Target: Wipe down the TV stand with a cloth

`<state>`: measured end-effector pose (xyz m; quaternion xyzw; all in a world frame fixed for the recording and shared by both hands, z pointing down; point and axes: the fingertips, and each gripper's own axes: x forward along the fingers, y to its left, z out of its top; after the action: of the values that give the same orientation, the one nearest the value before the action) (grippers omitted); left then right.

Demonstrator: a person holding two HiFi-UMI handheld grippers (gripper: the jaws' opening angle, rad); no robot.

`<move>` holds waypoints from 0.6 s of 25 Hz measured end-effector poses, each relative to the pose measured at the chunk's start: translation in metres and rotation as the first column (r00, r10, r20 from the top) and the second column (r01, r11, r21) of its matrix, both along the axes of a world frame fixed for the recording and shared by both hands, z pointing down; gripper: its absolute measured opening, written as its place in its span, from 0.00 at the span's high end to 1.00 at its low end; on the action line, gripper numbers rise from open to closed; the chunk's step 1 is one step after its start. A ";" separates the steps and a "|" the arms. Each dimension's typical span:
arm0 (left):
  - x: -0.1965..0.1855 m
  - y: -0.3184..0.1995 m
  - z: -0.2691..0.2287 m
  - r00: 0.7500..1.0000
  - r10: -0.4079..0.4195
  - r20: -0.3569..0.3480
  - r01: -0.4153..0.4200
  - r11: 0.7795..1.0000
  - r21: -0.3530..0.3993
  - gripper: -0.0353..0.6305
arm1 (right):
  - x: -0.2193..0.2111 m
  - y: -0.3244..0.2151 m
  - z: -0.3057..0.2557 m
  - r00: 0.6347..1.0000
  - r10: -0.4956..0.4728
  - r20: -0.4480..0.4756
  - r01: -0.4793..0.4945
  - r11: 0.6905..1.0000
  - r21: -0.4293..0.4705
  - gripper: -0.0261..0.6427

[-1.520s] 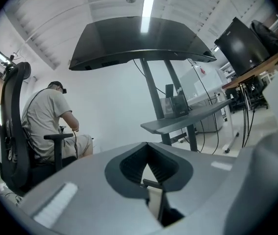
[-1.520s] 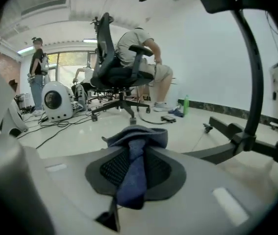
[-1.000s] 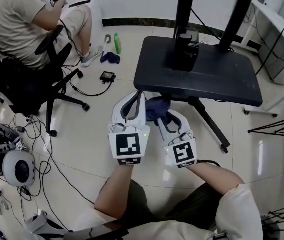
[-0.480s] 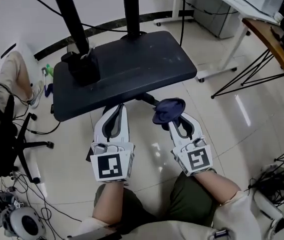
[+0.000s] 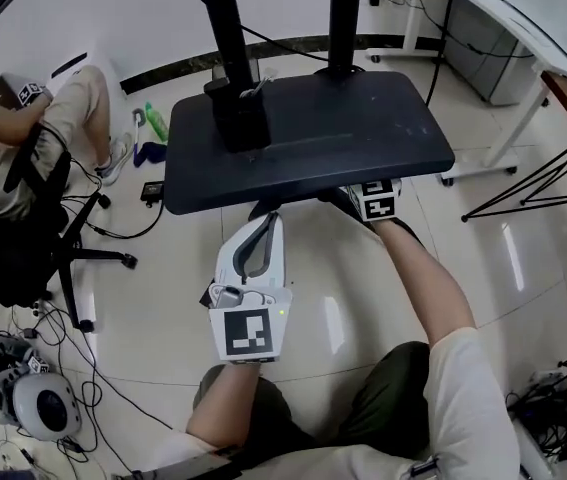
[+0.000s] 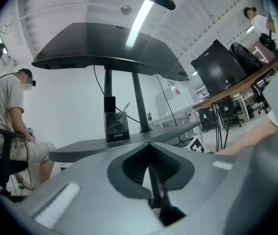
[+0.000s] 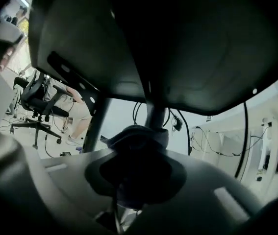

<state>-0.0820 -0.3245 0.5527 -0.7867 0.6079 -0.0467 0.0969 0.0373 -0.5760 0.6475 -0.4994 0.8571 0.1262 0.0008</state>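
The TV stand's black shelf (image 5: pixel 313 143) stands on two black poles in the middle of the head view. My left gripper (image 5: pixel 269 218) points at the shelf's front edge, just short of it, shut with nothing in it; its own view has the closed tips (image 6: pixel 148 145) level with the shelf (image 6: pixel 85 148). My right gripper is under the shelf, and only its marker cube (image 5: pixel 376 200) shows there. In the right gripper view, my right gripper (image 7: pixel 138 148) is shut on a dark blue cloth (image 7: pixel 141 133), bunched just below the shelf's dark underside (image 7: pixel 168 48).
A black box (image 5: pixel 238 118) stands on the shelf by the left pole. A person sits on an office chair (image 5: pixel 23 218) at the left, with cables and a green bottle (image 5: pixel 155 123) on the floor. A white desk (image 5: pixel 523 18) and black tripod legs (image 5: pixel 533 183) stand at the right.
My right gripper has gone forward with the cloth, from in front of the shelf to beneath it. The left gripper stays before the front edge. The head view has swung.
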 end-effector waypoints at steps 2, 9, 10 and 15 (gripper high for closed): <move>-0.009 0.006 -0.001 1.000 -0.006 -0.012 0.006 1.000 0.000 0.79 | -0.004 -0.021 0.006 1.000 0.017 0.023 -0.017 1.000 -0.022 0.85; -0.023 0.007 0.001 1.000 -0.002 0.002 0.002 1.000 -0.016 0.79 | -0.029 -0.065 0.255 0.987 0.000 -0.160 -0.057 0.933 -0.355 0.85; -0.024 0.006 0.003 1.000 -0.001 0.009 0.001 1.000 -0.019 0.79 | -0.029 -0.068 0.298 0.979 -0.005 -0.202 -0.079 0.911 -0.406 0.85; -0.040 0.001 0.013 0.999 -0.021 0.027 0.022 0.999 -0.024 0.78 | -0.020 -0.071 0.394 0.965 -0.003 -0.263 -0.137 0.849 -0.511 0.85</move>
<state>-0.1221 -0.3236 0.5660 -0.7805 0.6144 -0.0655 0.0948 0.0170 -0.6475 1.0413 -0.4901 0.8337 -0.0496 -0.2494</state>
